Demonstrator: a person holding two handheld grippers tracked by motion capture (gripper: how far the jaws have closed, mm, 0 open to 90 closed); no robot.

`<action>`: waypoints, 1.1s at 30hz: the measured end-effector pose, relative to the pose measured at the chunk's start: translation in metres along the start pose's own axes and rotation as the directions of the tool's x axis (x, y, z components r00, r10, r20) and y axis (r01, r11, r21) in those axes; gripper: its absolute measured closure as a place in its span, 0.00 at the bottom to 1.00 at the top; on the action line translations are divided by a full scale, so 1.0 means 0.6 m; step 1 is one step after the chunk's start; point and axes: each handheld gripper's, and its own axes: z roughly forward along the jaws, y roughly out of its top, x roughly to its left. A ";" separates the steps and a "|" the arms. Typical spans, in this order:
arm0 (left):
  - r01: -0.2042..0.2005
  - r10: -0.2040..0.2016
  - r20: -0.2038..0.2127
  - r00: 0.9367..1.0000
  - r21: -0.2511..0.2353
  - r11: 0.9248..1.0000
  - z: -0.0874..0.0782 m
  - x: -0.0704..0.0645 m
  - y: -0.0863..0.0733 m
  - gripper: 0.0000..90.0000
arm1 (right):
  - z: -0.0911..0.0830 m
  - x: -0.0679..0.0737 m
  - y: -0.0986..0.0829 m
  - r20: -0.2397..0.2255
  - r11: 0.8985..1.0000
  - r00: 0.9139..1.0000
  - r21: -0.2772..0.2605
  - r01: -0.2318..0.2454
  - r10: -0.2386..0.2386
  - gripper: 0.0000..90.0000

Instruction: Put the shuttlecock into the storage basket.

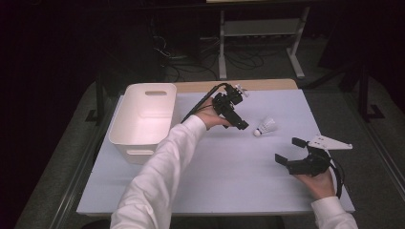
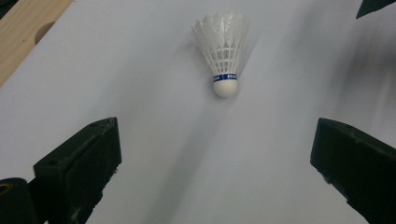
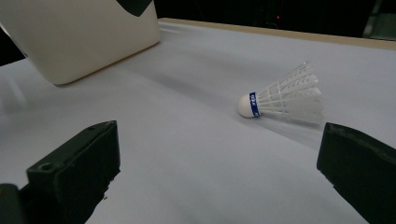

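A white feather shuttlecock (image 1: pixel 265 127) with a blue band lies on its side on the white sheet, right of centre. My left gripper (image 1: pixel 241 112) is just left of it and open, held by a hand on a white-sleeved arm that reaches across the table. In the left gripper view the shuttlecock (image 2: pixel 223 51) lies ahead of the open left gripper (image 2: pixel 215 158), cork end toward me, untouched. My right gripper (image 1: pixel 287 150) hovers open near the front right. Its own view has the shuttlecock (image 3: pixel 285 100) ahead of the right gripper (image 3: pixel 217 163), slightly to the right.
An empty white plastic bin (image 1: pixel 143 119) with handle slots stands at the left of the sheet, also at upper left as the bin (image 3: pixel 84 32). A strip of wooden tabletop (image 1: pixel 239 85) runs behind the sheet. Cables and a metal stand sit on the dark floor beyond.
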 end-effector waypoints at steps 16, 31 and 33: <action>0.016 -0.016 0.001 1.000 0.025 1.000 0.038 0.016 0.010 0.02 | 0.002 -0.002 -0.001 0.000 1.000 1.000 0.007 -0.002 0.002 0.00; 0.013 -0.013 0.009 1.000 0.037 0.999 0.062 0.023 0.023 0.02 | 0.001 -0.005 -0.002 0.001 1.000 1.000 0.001 -0.004 0.004 0.00; 0.020 -0.020 0.008 1.000 0.028 0.999 0.066 0.022 0.025 0.02 | 0.001 -0.005 -0.002 0.001 1.000 1.000 0.003 -0.006 0.006 0.00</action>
